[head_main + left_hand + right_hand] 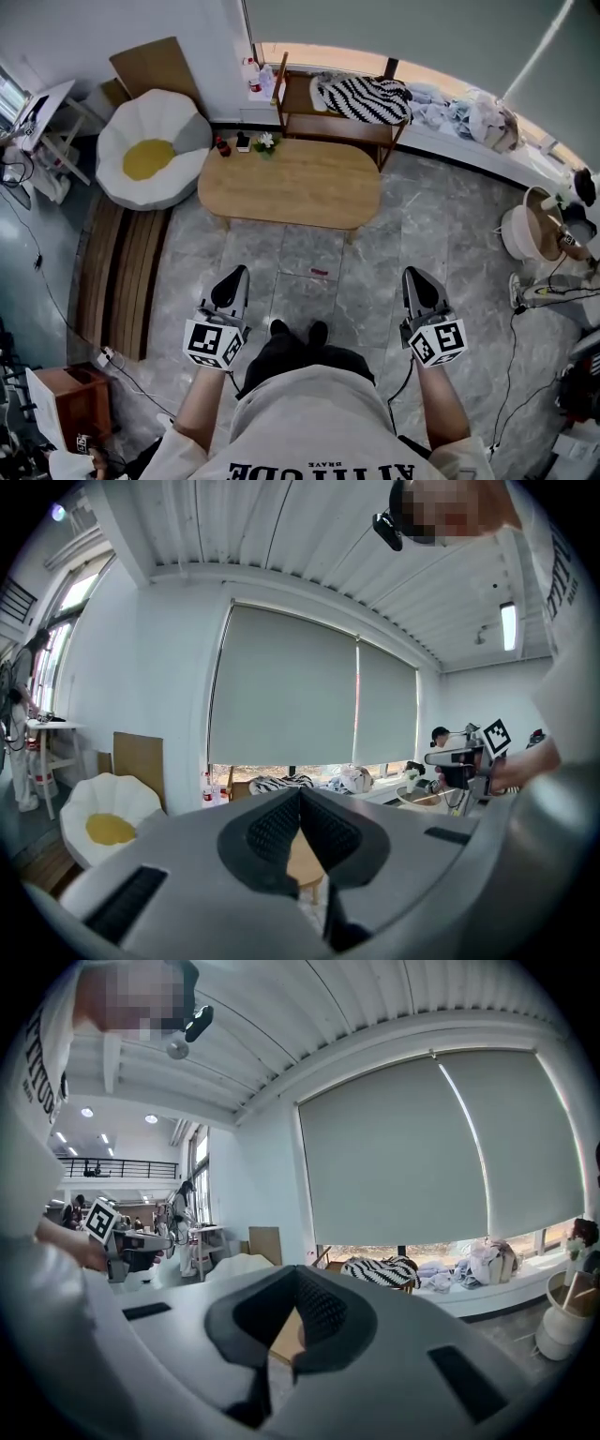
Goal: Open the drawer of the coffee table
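Ahead on floor: low wooden desk [291,183], well apart from me; drawer not visible. My left fingers [234,286] and right fingers [419,286] clenched, empty. Approach, locate drawer front, unclench before grasping.

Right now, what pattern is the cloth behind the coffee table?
The cloth has black and white zebra stripes; clearest in the head view.

Coffee table [291,183] light wood, smooth matt; floor [441,244] grey marbled tile, glossy; striped throw [361,97] cloth

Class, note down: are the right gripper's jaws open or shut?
Shut: the right gripper shows its jaws meeting at the tips, with nothing between them.
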Motion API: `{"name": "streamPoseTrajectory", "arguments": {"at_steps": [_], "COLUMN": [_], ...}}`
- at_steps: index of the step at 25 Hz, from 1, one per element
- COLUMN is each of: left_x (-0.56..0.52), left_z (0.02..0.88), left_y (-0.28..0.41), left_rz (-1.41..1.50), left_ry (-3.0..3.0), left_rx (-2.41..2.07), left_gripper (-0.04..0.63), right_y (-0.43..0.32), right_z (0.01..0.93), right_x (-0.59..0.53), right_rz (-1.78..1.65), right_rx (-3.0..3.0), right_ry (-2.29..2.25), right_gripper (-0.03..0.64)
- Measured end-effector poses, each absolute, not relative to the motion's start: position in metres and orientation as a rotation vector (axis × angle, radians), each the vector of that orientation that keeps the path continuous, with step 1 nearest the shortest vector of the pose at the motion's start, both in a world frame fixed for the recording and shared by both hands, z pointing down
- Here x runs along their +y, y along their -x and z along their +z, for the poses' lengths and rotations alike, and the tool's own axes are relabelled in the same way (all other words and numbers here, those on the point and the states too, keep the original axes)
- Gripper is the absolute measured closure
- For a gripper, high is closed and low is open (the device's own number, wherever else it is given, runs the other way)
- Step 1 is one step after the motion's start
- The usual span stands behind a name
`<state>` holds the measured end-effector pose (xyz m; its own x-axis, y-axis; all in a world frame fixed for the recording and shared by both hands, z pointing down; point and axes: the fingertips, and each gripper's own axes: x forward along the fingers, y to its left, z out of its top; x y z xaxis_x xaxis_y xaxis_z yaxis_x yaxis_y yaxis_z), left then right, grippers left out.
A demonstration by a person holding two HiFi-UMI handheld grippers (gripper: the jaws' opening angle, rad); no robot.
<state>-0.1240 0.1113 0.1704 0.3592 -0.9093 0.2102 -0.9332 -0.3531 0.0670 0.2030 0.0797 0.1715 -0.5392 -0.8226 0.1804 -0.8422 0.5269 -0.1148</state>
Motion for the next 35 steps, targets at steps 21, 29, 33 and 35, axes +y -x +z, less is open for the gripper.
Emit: {"name": "streamPoseTrajectory", "arguments": {"at_steps": [21, 29, 33, 35], "left_x": [-0.062, -0.090, -0.092, -0.089], "left_z": [0.313, 0.354, 0.377, 0.388], "left_y": [0.205, 0.227, 0.226, 0.221], "left_rz": [0.336, 0.354, 0.351, 0.363], "left_ry": [-2.444, -2.470, -2.451, -2.452], "left_rx": [-1.410, -1.351, -1.338, -1.322], "left_gripper": [0.575, 0.575, 0.575, 0.575], "right_y": [-0.090, -0.087, -0.080, -0.077], "right_z": [0.293, 0.344, 0.366, 0.375], "right_x": [-0.067, -0.104, -0.110, -0.107], "right_rz": [0.522, 0.677, 0.692, 0.691], "right_rx": [-2.558, -2.496, -2.473, -2.466], "right_ry": [-1.433, -1.536, -1.485, -1.442], "right_gripper": [0.601, 0.601, 0.601, 0.601]}}
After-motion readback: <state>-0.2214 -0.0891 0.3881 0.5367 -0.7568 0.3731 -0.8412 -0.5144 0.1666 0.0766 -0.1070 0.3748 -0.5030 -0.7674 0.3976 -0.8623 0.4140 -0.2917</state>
